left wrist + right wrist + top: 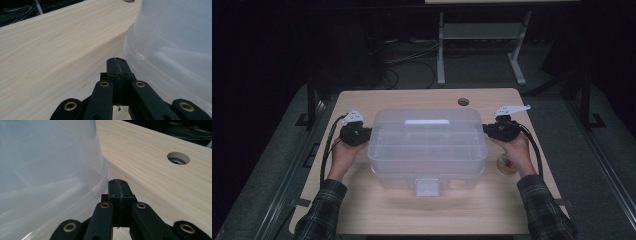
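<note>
A clear plastic storage box (427,147) sits in the middle of the wooden table (377,210), lid on. The left gripper (364,134) is at the box's left end and the right gripper (488,130) at its right end, each with jaws pressed together and nothing between them. In both gripper views the closed tips lie just beside the box's rim (140,56); they may be touching it, though the blur leaves that unsure. A small round object (506,163) lies by the right hand (517,147).

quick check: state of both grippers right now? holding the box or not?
Left gripper: shut, nothing between the jaws, beside the left end of the clear plastic box.
Right gripper: shut, nothing between the jaws, beside the box's right end.
</note>
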`<state>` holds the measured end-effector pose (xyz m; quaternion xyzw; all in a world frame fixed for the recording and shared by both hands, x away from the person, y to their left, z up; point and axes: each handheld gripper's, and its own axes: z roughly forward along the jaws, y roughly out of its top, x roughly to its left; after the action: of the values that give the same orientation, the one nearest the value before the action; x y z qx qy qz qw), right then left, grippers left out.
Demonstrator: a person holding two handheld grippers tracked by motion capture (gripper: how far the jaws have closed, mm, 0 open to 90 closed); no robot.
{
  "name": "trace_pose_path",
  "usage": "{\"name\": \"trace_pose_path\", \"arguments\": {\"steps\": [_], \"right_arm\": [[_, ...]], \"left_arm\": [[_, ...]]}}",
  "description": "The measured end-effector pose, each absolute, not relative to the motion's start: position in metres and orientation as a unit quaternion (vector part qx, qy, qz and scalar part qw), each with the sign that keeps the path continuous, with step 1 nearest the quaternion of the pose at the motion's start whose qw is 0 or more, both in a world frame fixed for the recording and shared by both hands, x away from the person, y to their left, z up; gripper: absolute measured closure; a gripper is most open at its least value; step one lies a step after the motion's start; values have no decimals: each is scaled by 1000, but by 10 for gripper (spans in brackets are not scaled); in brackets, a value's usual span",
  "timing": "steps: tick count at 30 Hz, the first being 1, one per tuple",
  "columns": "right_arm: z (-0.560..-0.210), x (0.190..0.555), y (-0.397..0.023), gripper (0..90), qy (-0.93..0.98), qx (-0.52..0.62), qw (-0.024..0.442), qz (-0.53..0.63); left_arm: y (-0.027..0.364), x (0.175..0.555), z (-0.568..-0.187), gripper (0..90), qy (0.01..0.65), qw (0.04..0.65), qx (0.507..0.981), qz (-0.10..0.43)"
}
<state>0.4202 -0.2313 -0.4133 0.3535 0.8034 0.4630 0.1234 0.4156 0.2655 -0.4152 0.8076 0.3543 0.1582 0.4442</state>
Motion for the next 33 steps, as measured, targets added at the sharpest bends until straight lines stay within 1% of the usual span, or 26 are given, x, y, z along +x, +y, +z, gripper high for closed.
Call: {"name": "trace_pose_path", "arguments": {"steps": [10,24,30,33], "right_arm": [[-414,406,-232,900,804,347,120,467],[-412,382,-234,900,811,333,121,466],[-412,380,-234,900,811,332,123,466],[-412,380,-234,900,809,337,123,465]], "left_arm": [[266,400,-416,900,353,449,806,155],[264,380,-413,900,341,437,817,155],[264,379,-413,900,343,438,816,155],[266,379,-413,900,343,448,811,151]]}}
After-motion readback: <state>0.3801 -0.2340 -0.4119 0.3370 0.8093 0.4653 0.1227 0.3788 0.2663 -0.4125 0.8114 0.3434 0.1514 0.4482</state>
